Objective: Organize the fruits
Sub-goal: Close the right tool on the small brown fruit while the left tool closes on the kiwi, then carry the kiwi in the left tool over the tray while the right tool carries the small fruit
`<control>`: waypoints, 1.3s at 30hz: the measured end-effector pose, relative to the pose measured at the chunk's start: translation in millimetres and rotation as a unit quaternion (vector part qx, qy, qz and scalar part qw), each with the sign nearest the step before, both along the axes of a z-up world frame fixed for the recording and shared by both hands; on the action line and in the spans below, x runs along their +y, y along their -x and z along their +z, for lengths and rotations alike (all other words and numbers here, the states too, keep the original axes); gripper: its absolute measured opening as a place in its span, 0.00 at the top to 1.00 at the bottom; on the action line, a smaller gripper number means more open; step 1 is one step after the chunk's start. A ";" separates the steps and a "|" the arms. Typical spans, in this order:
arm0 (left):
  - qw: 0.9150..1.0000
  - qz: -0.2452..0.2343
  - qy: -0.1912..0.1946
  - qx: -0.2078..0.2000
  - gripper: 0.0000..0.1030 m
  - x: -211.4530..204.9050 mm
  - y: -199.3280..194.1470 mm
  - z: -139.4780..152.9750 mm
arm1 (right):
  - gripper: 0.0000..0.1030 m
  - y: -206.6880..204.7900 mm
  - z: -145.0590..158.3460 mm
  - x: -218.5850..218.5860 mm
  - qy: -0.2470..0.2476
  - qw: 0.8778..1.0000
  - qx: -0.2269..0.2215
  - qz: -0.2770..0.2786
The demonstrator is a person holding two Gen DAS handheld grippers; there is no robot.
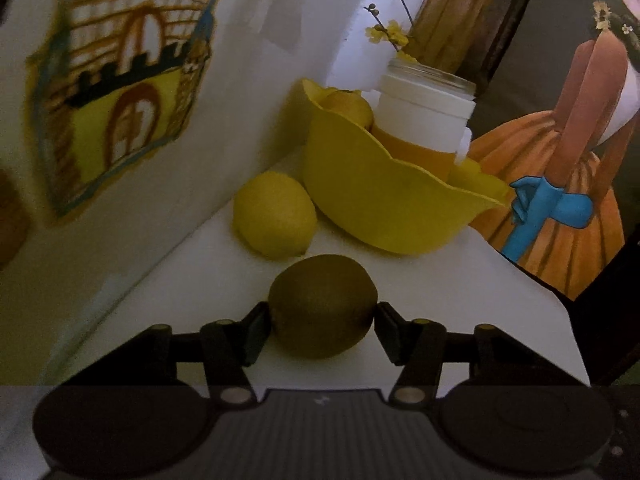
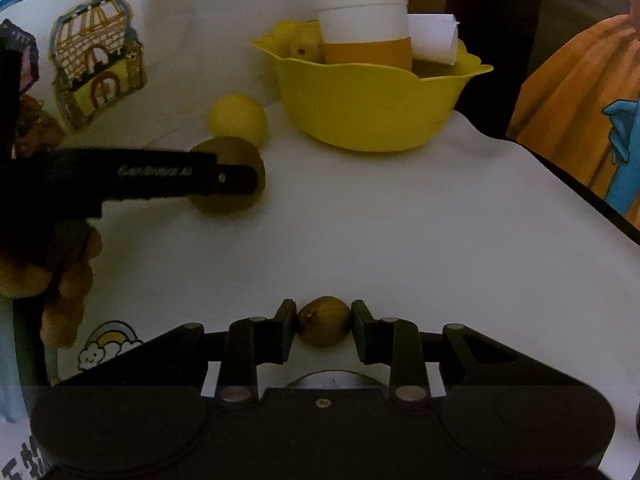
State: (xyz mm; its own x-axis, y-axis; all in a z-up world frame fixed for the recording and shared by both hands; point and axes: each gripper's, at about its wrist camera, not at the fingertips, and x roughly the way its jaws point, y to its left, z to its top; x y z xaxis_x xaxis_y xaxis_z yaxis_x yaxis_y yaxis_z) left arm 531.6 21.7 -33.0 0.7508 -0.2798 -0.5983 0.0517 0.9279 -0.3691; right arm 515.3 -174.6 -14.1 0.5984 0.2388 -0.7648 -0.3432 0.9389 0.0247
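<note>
The left gripper (image 1: 322,312) has its two black fingers closed about halfway, one pad pressing each end of a brown, fuzzy, oval kiwi (image 1: 323,306) that rests on the white tabletop (image 1: 460,280). Seen from the right wrist camera, the same left gripper (image 2: 236,178) reaches in from the left edge, its near finger crossing in front of the kiwi (image 2: 230,152).

The right gripper (image 2: 324,322) is drawn in as narrow as it goes, pinching a small, olive-brown, rounded fruit (image 2: 324,320) between its pads, low over the tabletop (image 2: 400,220).

Just ahead of the left gripper and slightly to its left lies a yellow lemon (image 1: 275,214), near the kiwi but apart from it and close to the white wall on that side. Ahead and to the right stands a yellow plastic bowl with a wavy rim (image 1: 380,200); it holds a white-and-orange lidded tub (image 1: 424,128) and yellowish fruit (image 1: 348,106), and the lemon sits right beside its base.

From the right gripper the bowl (image 2: 368,104) is well ahead, with a broad bare stretch of tabletop between. The table's right edge runs diagonally off to that gripper's right, in front of a painted panel showing an orange dress (image 2: 568,92).
</note>
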 end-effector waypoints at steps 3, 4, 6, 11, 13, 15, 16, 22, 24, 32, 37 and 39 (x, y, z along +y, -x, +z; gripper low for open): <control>1.000 -0.004 0.007 0.001 0.41 3.2 10.3 0.0 | 0.69 3.3 -0.4 2.6 -0.001 1.000 -0.003 0.007; 1.000 -0.004 0.011 0.002 0.41 4.4 13.2 0.5 | 0.69 5.1 -0.1 3.2 -0.003 1.000 -0.004 0.009; 1.000 -0.004 0.021 0.005 0.41 8.4 19.3 0.3 | 0.69 8.7 0.8 4.2 -0.006 1.000 -0.005 0.013; 0.999 -0.002 0.033 0.008 0.41 15.1 32.7 0.2 | 0.69 20.1 6.0 6.7 -0.003 1.000 -0.015 0.022; 0.999 -0.001 0.037 0.007 0.41 18.0 38.1 0.0 | 0.69 24.9 8.5 6.5 -0.007 0.999 -0.018 0.025; 0.999 -0.001 0.042 0.008 0.41 20.7 42.9 -0.3 | 0.69 30.4 10.8 7.1 -0.005 0.999 -0.023 0.031; 0.999 -0.002 0.044 0.007 0.41 21.9 46.3 -0.1 | 0.69 33.8 11.9 7.4 -0.004 0.999 -0.026 0.034; 0.998 -0.009 0.058 -0.002 0.41 24.5 66.2 4.2 | 0.69 51.7 16.4 8.6 0.000 0.998 -0.039 0.044; 0.998 -0.012 0.059 -0.008 0.41 23.9 74.5 8.1 | 0.69 56.6 19.0 7.8 -0.003 0.998 -0.042 0.045; 0.997 -0.024 0.068 -0.023 0.41 18.1 101.4 26.2 | 0.69 82.1 33.1 -3.3 -0.019 0.998 -0.053 0.043; 0.996 -0.032 0.073 -0.034 0.41 10.5 117.4 39.0 | 0.69 102.1 47.3 -13.1 -0.022 0.997 -0.066 0.042; 0.996 -0.034 0.077 -0.037 0.41 6.3 123.1 44.1 | 0.69 110.1 53.0 -17.7 -0.021 0.996 -0.072 0.043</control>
State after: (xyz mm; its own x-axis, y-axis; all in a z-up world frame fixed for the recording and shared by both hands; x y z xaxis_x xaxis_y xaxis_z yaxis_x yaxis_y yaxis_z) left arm 408.5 28.0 11.1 0.7679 -0.4158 -0.4873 0.1450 0.8538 -0.5000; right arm 405.3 -192.4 38.9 0.6776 0.3238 -0.6603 -0.4246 0.9053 0.0082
